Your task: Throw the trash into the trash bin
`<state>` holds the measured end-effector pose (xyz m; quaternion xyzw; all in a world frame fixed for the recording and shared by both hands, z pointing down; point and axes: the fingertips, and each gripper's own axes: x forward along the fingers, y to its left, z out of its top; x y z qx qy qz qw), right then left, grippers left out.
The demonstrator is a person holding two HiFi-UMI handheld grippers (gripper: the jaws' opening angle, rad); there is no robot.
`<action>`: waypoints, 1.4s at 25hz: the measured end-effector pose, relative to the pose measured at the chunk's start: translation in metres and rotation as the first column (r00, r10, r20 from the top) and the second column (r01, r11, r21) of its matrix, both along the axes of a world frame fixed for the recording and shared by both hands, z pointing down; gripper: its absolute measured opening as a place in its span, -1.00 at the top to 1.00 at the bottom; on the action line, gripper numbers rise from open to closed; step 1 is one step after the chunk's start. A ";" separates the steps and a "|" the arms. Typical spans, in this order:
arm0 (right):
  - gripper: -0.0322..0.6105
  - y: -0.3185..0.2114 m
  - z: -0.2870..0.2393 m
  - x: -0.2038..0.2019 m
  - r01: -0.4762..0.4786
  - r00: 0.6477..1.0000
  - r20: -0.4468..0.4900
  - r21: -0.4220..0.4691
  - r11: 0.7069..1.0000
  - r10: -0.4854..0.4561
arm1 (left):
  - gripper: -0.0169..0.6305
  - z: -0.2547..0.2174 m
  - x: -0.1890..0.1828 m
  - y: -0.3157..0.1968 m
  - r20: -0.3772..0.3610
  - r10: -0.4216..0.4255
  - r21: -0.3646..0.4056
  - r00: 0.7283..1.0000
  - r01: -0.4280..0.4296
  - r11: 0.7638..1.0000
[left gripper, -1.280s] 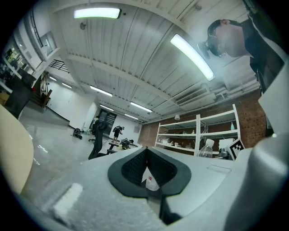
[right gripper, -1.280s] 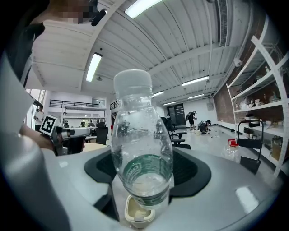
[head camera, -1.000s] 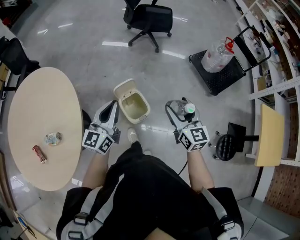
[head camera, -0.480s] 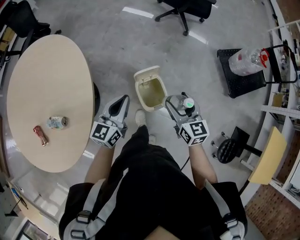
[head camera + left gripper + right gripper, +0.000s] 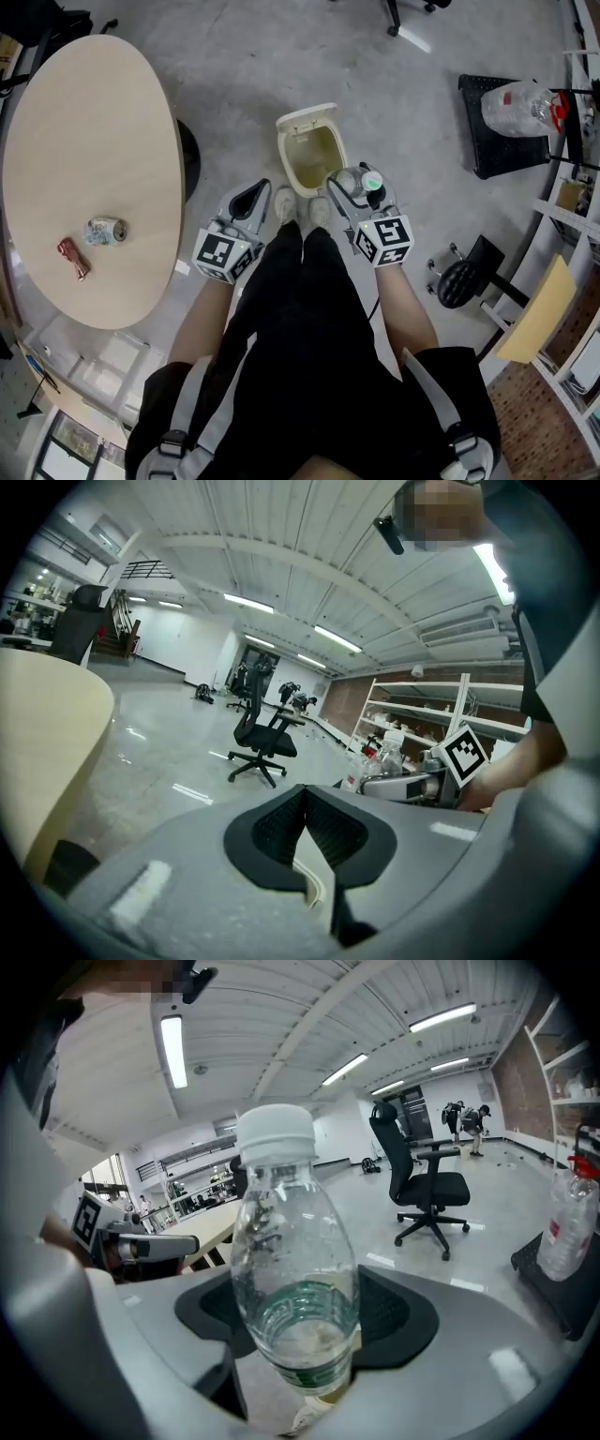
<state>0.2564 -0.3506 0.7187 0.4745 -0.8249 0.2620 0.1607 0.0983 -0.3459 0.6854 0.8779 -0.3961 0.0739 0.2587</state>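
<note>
Looking down from the head view, the cream plastic trash bin (image 5: 285,159) stands open on the glossy grey floor (image 5: 225,66), at twelve o'clock from the person's shoes (image 5: 286,202). The right hand-held gripper (image 5: 349,185) holds a clear plastic bottle (image 5: 352,180) by the bin's four-o'clock rim. The left hand-held gripper (image 5: 253,197) hangs at the bin's seven o'clock. At nine o'clock, an oval pale-wood table (image 5: 94,141) carries a dented can (image 5: 104,230) and a crumpled red scrap (image 5: 73,259).

In the left gripper view, the ribbed black pads meet in a narrow V with nothing between them. A cream edge below is possibly the bin.

In the right gripper view, the pads clamp the bottle's rounded, see-through body, with its white cap (image 5: 275,1132) uppermost.
</note>
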 end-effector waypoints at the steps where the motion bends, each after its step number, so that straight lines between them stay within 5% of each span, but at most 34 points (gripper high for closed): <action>1: -0.14 -0.001 0.012 -0.001 0.016 1.000 -0.009 -0.011 1.000 -0.016 | 0.95 0.010 0.005 0.002 0.012 0.008 -0.008 1.000 -0.008 1.000; 14: -0.14 0.006 0.126 -0.027 0.200 0.974 -0.083 -0.119 0.973 -0.210 | 0.95 0.104 0.020 0.012 0.055 -0.062 -0.150 0.997 0.070 0.986; 27: -0.16 -0.004 0.182 -0.034 0.260 0.955 -0.096 -0.188 0.947 -0.281 | 0.95 0.140 0.008 0.030 0.039 -0.180 -0.253 0.983 0.184 0.950; 30: -0.46 -0.002 0.188 -0.038 0.260 0.957 -0.068 -0.240 0.935 -0.283 | 0.95 0.144 0.005 0.035 0.035 -0.188 -0.263 0.982 0.191 0.946; 35: -0.26 -0.002 0.176 -0.036 0.246 0.962 -0.065 -0.212 0.946 -0.265 | 0.95 0.143 0.005 0.031 0.016 -0.210 -0.249 0.978 0.207 0.946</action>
